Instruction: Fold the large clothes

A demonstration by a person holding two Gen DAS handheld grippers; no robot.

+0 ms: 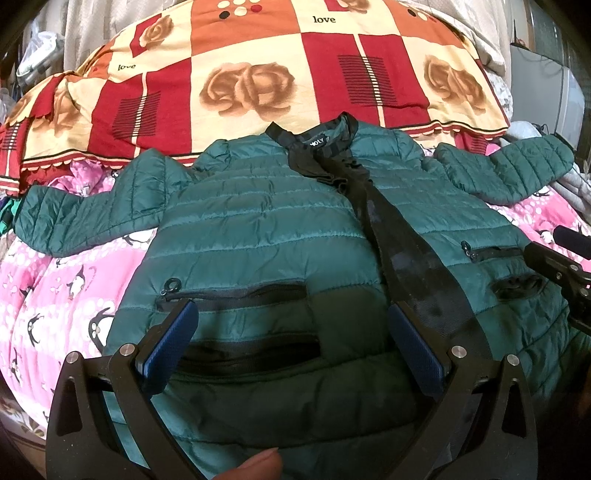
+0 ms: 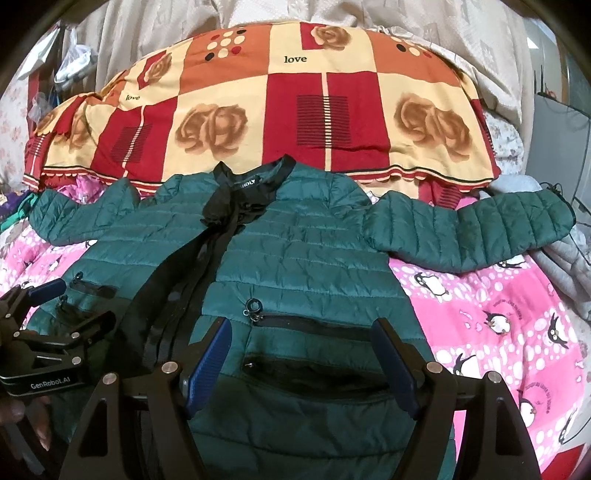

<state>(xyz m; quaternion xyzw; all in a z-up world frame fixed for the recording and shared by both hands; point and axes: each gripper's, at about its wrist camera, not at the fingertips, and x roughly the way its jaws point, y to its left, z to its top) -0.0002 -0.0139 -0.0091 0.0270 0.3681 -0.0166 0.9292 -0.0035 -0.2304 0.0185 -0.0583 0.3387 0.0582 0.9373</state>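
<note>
A dark green quilted jacket [image 1: 258, 221] lies front up on the bed, both sleeves spread sideways, its black zipper placket [image 1: 391, 229] running down the middle. My left gripper [image 1: 291, 321] is open over the jacket's lower left half, its blue pads either side of a black pocket zipper [image 1: 236, 291]. In the right wrist view the jacket [image 2: 314, 258] fills the centre, and my right gripper [image 2: 301, 332] is open above the pocket [image 2: 314, 325] on the other half. The left gripper [image 2: 66, 306] shows there at the left edge, also open. Neither holds any cloth.
A pink penguin-print blanket [image 2: 498, 314] covers the bed under the jacket. A folded red and cream rose-patterned quilt [image 2: 258, 110] lies just beyond the collar. Grey clothing [image 2: 565, 266] is heaped at the right edge, pale curtains [image 2: 147, 22] hang behind, and a thumb [image 1: 258, 465] shows at the bottom.
</note>
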